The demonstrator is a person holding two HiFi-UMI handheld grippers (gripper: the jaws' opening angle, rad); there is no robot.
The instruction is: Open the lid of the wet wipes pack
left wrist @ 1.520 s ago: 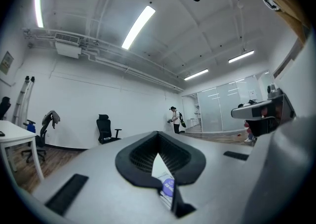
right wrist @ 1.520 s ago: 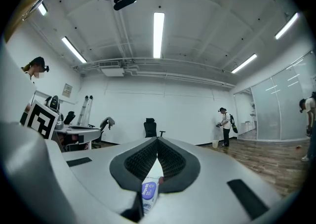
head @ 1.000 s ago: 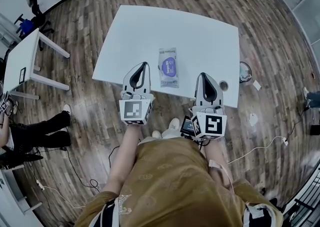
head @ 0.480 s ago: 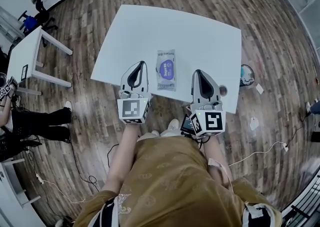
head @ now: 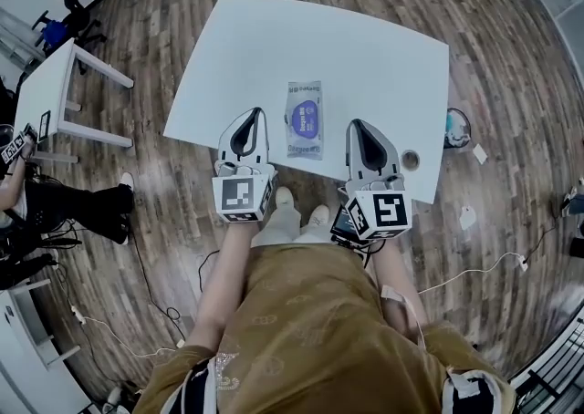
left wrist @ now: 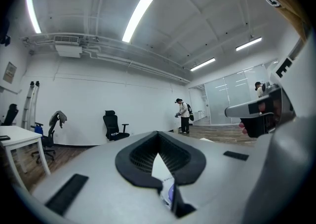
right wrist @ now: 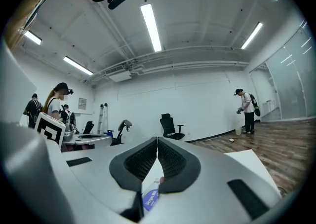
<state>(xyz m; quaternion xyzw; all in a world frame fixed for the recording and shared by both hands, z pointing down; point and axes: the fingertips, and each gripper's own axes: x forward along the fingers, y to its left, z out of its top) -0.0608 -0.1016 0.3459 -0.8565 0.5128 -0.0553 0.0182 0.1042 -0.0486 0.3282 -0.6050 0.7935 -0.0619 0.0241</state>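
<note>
The wet wipes pack [head: 304,119], pale with a purple oval lid, lies flat near the front edge of the white table [head: 365,47]. My left gripper [head: 262,114] hovers just left of the pack, shut with nothing in it. My right gripper [head: 353,124] hovers just right of the pack, also shut and empty. In the left gripper view the left gripper [left wrist: 158,133] has its tips together, and a strip of the pack [left wrist: 167,189] shows below them. In the right gripper view the right gripper [right wrist: 157,139] looks the same, with the pack's purple lid [right wrist: 150,199] beneath.
A round cable hole [head: 410,160] sits in the table's front right corner. A smaller white table [head: 46,102] stands to the left, with a seated person's legs [head: 82,212] beside it. A round bin [head: 453,123] and cables lie on the wooden floor at right.
The right gripper has moved a little left, closer to the pack. The left gripper has hardly moved. Both stay shut, and the pack lies where it was.
</note>
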